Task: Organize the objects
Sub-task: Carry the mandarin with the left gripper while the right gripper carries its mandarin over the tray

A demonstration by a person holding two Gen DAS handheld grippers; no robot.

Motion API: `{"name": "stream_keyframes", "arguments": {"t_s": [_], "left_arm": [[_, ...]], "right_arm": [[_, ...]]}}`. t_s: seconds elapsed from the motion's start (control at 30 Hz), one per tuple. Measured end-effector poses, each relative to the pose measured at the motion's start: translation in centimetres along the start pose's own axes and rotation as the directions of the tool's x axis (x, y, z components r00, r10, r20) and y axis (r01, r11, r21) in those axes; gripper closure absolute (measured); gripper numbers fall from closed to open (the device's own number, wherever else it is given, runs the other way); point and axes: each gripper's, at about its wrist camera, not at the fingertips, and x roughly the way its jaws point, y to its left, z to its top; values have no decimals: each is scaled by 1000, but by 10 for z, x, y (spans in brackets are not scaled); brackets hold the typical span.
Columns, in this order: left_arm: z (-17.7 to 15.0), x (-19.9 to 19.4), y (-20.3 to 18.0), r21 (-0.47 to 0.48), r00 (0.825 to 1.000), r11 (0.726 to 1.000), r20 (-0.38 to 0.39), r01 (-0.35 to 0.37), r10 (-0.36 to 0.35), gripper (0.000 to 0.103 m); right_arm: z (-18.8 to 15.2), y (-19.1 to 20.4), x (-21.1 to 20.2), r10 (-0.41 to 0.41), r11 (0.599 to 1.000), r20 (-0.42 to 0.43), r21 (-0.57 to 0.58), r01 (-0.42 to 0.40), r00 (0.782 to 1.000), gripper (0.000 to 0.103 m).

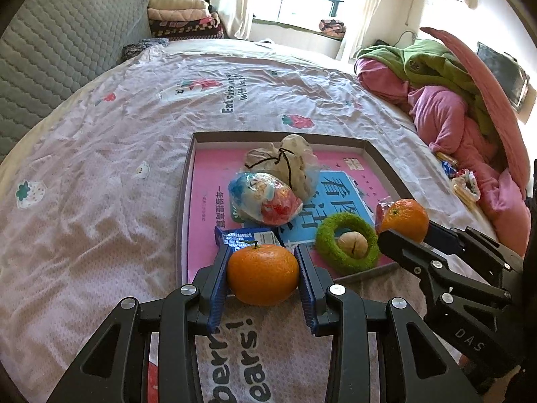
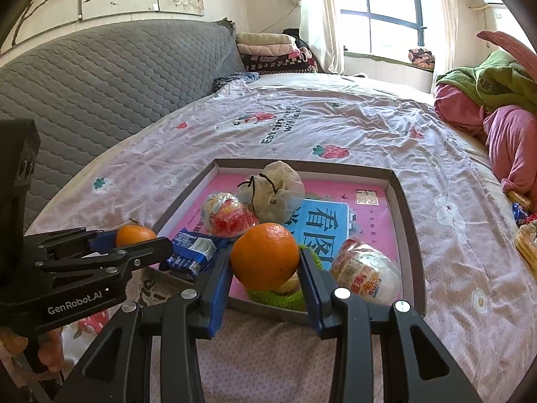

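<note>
A pink strawberry-print bedsheet [image 1: 100,154] is carrying a shallow grey-rimmed cardboard tray [image 1: 184,181]. The left gripper [image 1: 263,277] is pinching a stemmed orange tangerine [image 1: 262,273] at the tray's near edge; the right gripper [image 2: 265,263] is clamping a round orange fruit [image 2: 264,256] above a fuzzy green ring [image 1: 347,247].

tray [image 1: 188,181] lying on the bed sheet [image 1: 100,168]. in it: tied bag [image 1: 292,161] sitting at the back, snack bag [image 1: 261,198] in front of it, wrapped packet [image 1: 245,235] at the near edge, ring [image 1: 347,241] to its right with a walnut [image 1: 352,243] sitting inside. clothes pile [image 1: 436,100] lying on the bed right of the tray, headboard [image 1: 60,43] standing to the left.
</note>
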Motion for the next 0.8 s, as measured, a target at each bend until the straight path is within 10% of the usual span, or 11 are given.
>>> {"name": "stream_keyframes", "arguments": {"t_s": [0.8], "left_arm": [[16,36,9,-3,1000,1000,-21,-7,7,65]], "right_arm": [[11,-13,32,-11,1000,-30,-3,11,999,63]]}}
